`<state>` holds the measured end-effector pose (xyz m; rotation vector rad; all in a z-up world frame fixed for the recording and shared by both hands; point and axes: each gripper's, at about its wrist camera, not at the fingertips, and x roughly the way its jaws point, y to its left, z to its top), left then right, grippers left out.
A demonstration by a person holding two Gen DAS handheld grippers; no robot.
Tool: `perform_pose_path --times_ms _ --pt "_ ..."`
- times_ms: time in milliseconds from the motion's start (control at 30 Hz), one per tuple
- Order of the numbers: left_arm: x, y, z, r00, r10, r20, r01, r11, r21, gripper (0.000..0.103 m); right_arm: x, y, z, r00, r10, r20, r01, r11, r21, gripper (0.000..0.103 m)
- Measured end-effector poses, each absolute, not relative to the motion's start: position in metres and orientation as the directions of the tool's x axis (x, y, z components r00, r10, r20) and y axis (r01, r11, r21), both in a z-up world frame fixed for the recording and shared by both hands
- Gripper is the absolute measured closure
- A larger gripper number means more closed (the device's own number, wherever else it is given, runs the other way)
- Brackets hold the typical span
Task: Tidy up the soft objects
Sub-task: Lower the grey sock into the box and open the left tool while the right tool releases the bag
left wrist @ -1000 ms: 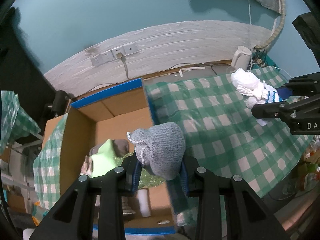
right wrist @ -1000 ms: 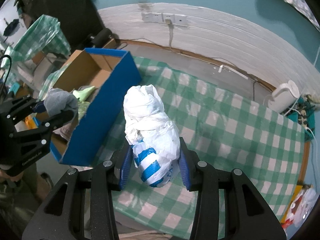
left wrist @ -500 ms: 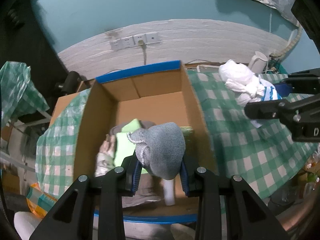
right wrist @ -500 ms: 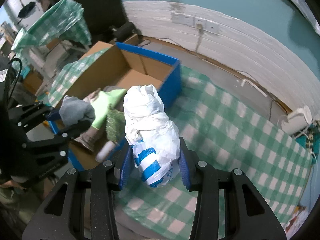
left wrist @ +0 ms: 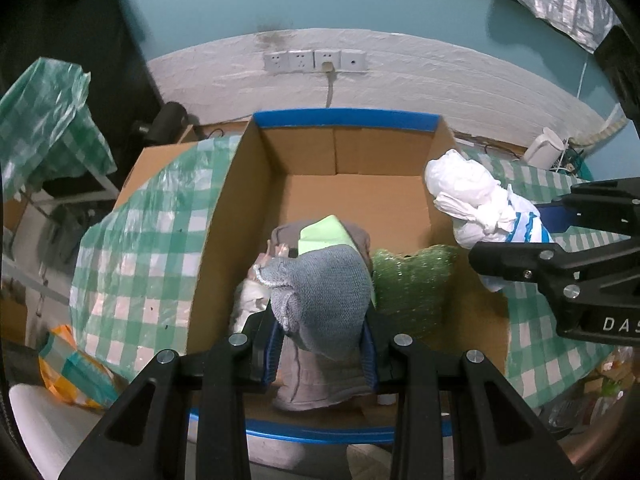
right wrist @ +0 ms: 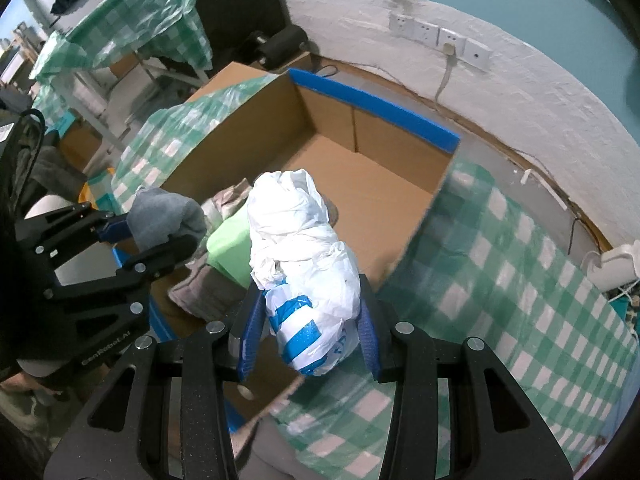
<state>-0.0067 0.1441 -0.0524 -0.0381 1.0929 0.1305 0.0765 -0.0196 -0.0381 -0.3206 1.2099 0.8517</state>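
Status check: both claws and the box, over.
Left claw shut on grey knit bundle. Right claw shut on white plastic bag. Both over open cardboard box; nothing blocking.

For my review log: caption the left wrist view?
Left gripper holding a grey knit bundle over the cardboard box.

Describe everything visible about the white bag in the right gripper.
The white bag is a crumpled bundle of thin plastic film, plain white at its upper end, with blue stripes and print on the lower part. It stands roughly upright, pinched between the blue-padded fingers of the right gripper. It hangs over the near right part of the open box, touching nothing else visible.
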Motion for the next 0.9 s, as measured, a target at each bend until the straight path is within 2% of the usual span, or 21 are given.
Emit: perform_pose_path --times_ms 200,267,333,367,567,633,800,900 --pt "-0.006 0.15 -0.06 0.434 0.097 -0.896 -0.132 0.99 0.043 0.063 0.077 -0.006 -0.049 0.081 0.395 -0.915 -0.716 0.661 0.222 0.058" --pt "-0.007 0.151 -0.061 0.426 0.093 -0.9 -0.134 0.99 0.039 0.059 0.076 -0.006 -0.05 0.086 0.391 -0.917 -0.717 0.663 0.215 0.051" --pt "-0.007 0.152 -0.06 0.425 0.096 -0.9 -0.136 0.99 0.041 0.048 0.075 -0.007 -0.049 0.097 0.395 -0.913 -0.716 0.665 0.211 0.045" --pt "-0.008 0.152 -0.059 0.427 0.101 -0.898 -0.139 0.989 0.045 0.048 0.076 -0.007 -0.048 0.102 0.397 -0.912 -0.716 0.666 0.21 0.044" --pt "-0.012 0.153 -0.045 0.458 0.115 -0.882 -0.139 0.989 0.057 0.038 0.078 -0.02 -0.04 0.129 0.412 -0.902 -0.704 0.679 0.209 0.043" --pt "-0.015 0.154 -0.04 0.467 0.112 -0.877 -0.14 0.989 0.052 0.032 0.078 -0.026 -0.035 0.149 0.413 -0.898 -0.701 0.685 0.198 0.042" --pt "-0.018 0.149 -0.026 0.485 0.112 -0.867 -0.134 0.99 0.053 0.031 0.077 -0.04 -0.018 0.198 0.424 -0.884 -0.695 0.697 0.178 0.042" --pt "-0.021 0.145 -0.019 0.503 0.095 -0.859 -0.122 0.992 0.039 0.025 0.074 -0.046 -0.009 0.225 0.433 -0.873 -0.693 0.701 0.169 0.042"
